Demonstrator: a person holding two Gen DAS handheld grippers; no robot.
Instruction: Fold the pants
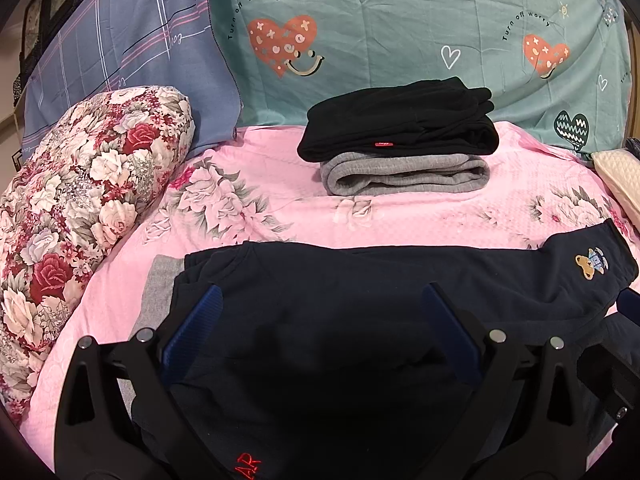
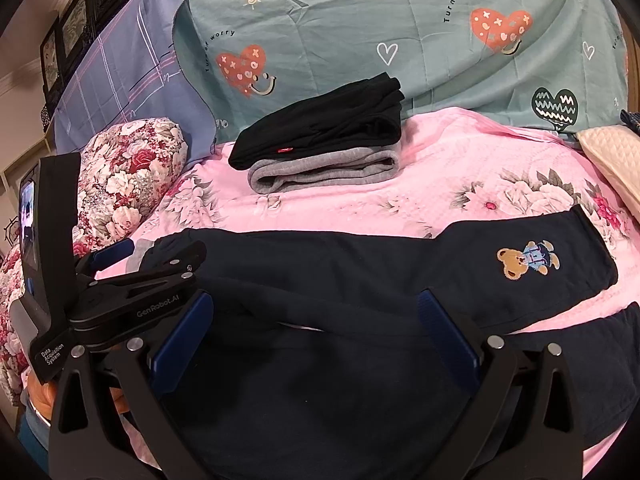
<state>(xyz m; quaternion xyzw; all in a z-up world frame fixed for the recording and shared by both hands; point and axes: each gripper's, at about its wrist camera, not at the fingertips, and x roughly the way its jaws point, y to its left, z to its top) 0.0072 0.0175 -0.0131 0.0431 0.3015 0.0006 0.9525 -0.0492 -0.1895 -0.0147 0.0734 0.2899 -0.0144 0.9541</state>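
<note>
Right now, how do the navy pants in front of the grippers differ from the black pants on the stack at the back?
The navy pants lie spread long across the pink bedsheet; the black pants are folded compactly. The navy pants rest directly on the sheet, while the black pants sit on folded grey pants. The navy pants carry an embroidered bear; the black pants show only a small red tag. Both are dark garments.

Pink bed [image 1: 256, 216], pants [image 1: 360, 300], folded stack [image 1: 400, 176]
</note>
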